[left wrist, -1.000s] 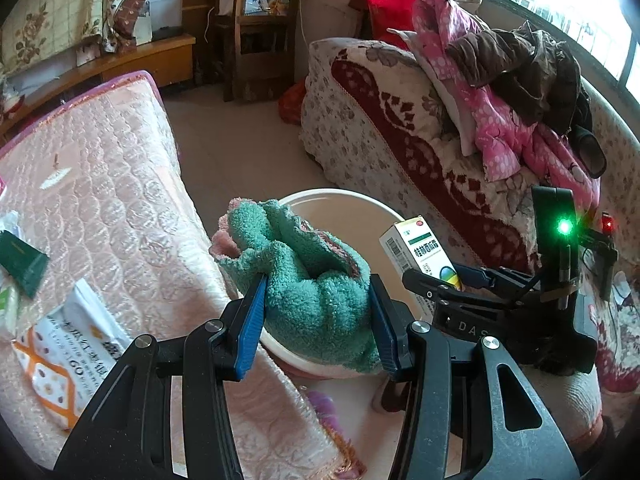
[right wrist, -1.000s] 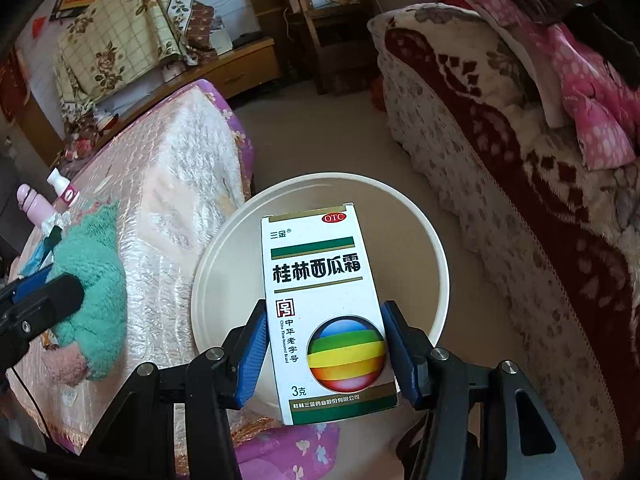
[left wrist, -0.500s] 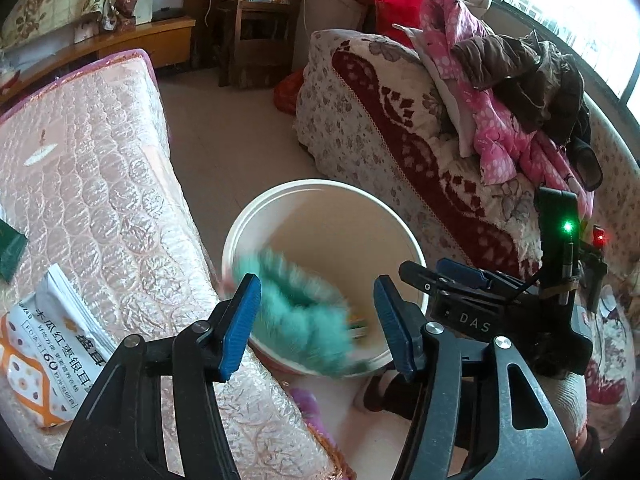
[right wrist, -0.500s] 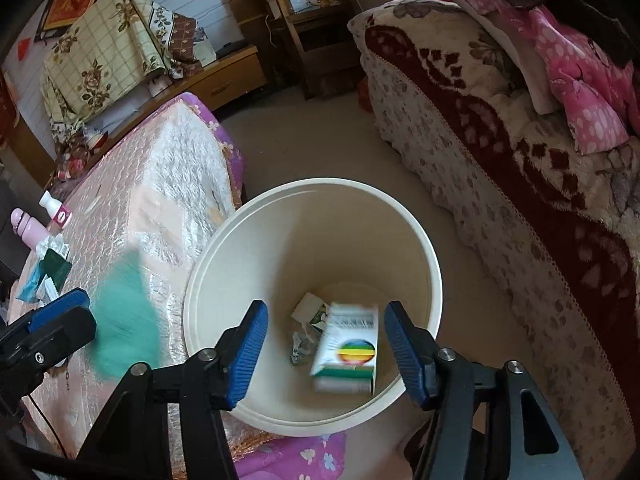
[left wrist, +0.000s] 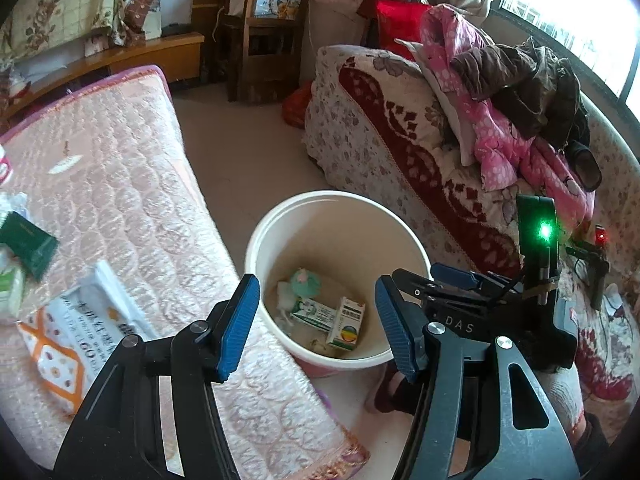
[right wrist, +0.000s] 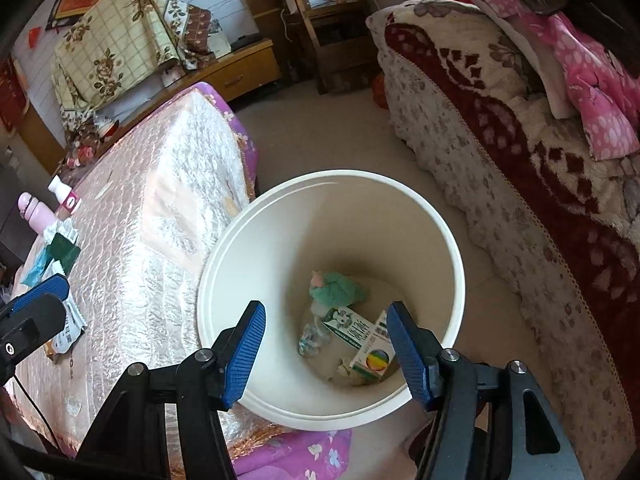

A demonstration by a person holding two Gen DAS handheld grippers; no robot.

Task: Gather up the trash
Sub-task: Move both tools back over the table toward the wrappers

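A white bin (left wrist: 332, 197) (right wrist: 332, 174) stands on the floor between a quilted bed and a sofa. At its bottom lie a green fluffy cloth (left wrist: 305, 280) (right wrist: 340, 288), a small medicine box with a rainbow ball (left wrist: 347, 325) (right wrist: 374, 355), another green-and-white box (right wrist: 347, 326) and crumpled scraps. My left gripper (left wrist: 315, 284) hangs open over the bin's near rim, with nothing between its blue pads. Above the bin mouth, my right gripper (right wrist: 325, 306) is open and holds nothing. On the bed lie a white-and-orange packet (left wrist: 68, 336) and a dark green box (left wrist: 28, 240).
The pink quilted bed (left wrist: 120, 184) fills the left, its corner touching the bin. A floral sofa (left wrist: 400, 152) piled with pink and brown clothes (left wrist: 516, 92) is on the right. A pink bottle (right wrist: 34, 212) and a white bottle (right wrist: 64, 194) stand on the bed. A wooden chair (left wrist: 264, 28) is behind.
Both grippers opened. The green cloth fell from the left one and the medicine box from the right one, and both now lie at the bottom of the bin.
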